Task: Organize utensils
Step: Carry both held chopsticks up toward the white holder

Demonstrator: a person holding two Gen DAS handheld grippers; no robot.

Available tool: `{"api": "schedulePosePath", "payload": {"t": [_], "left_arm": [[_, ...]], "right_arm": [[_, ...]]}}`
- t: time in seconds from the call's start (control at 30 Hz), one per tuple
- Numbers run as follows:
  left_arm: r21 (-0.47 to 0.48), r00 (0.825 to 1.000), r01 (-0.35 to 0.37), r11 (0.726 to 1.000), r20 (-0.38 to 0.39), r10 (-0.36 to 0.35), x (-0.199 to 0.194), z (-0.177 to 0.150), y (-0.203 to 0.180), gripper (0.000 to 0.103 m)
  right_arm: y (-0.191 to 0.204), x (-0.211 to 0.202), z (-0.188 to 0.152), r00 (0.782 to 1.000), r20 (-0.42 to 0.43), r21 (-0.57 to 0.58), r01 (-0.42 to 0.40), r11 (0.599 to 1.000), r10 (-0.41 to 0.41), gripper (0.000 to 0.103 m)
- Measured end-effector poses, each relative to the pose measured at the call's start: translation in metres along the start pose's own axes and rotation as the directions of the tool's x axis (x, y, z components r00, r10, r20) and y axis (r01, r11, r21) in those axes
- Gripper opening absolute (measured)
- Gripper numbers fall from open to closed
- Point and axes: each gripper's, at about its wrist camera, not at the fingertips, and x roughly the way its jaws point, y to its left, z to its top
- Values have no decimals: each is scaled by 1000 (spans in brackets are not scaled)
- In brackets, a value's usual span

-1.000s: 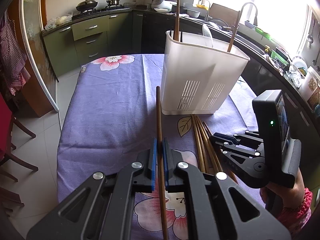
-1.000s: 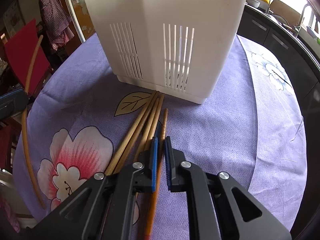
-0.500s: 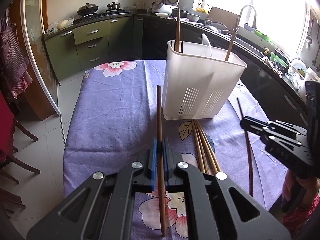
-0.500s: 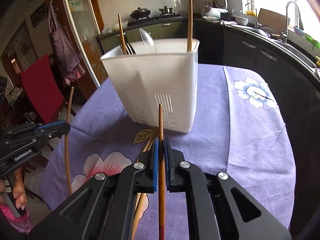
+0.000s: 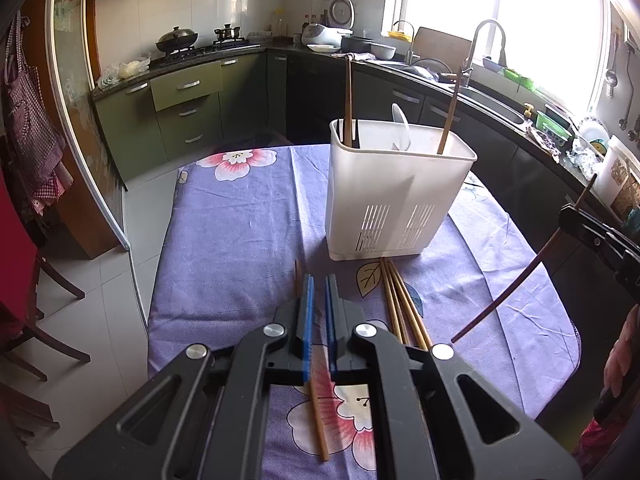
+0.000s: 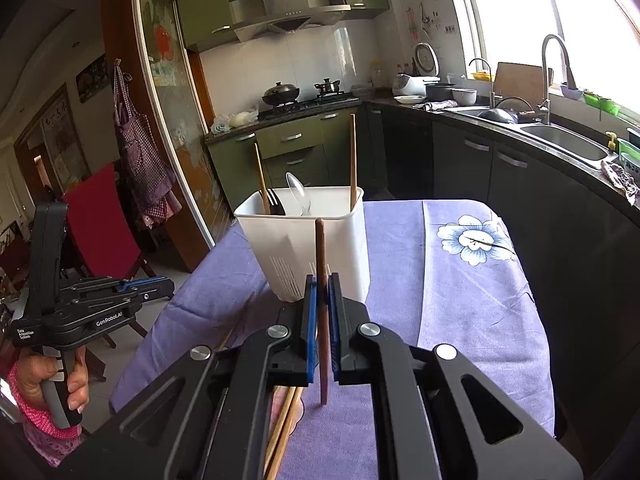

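Note:
A white slotted utensil holder stands on the purple flowered cloth with chopsticks, a white spoon and a black fork in it. My right gripper is in the air in front of the holder, shut on a dark brown chopstick. My left gripper is shut, and I see nothing between its pads. A light chopstick lies aslant on the cloth beneath it. A bundle of chopsticks lies against the holder's front.
The table drops off to tiled floor on the left. A red chair stands by that side. Dark kitchen cabinets and a sink run along the right. A hand grips the left tool's handle.
The right gripper lifted its chopstick off the bundle, rose and tilted up towards the holder. The light chopstick, earlier upright between the left pads, now lies slanted below them.

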Motion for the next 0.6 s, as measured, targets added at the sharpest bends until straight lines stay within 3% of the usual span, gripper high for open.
{"api": "schedulePosePath", "payload": {"t": [0.2,0.43,0.6], "left_arm": [[1,992,-18,1000,-128,18,43,4,6,6],[-24,945,-36,999,-325,26,121,5,19,13],[-40,926,-46,998,-377,28,147,-1,24,14]], "right_arm": [[4,-3,2,1000,10,1,-16,1000,16,6],[5,0,2,1000,3,3,-22,1000,22,6],[2,3,3,1000,-1,10,-25,1000,25,6]]}}
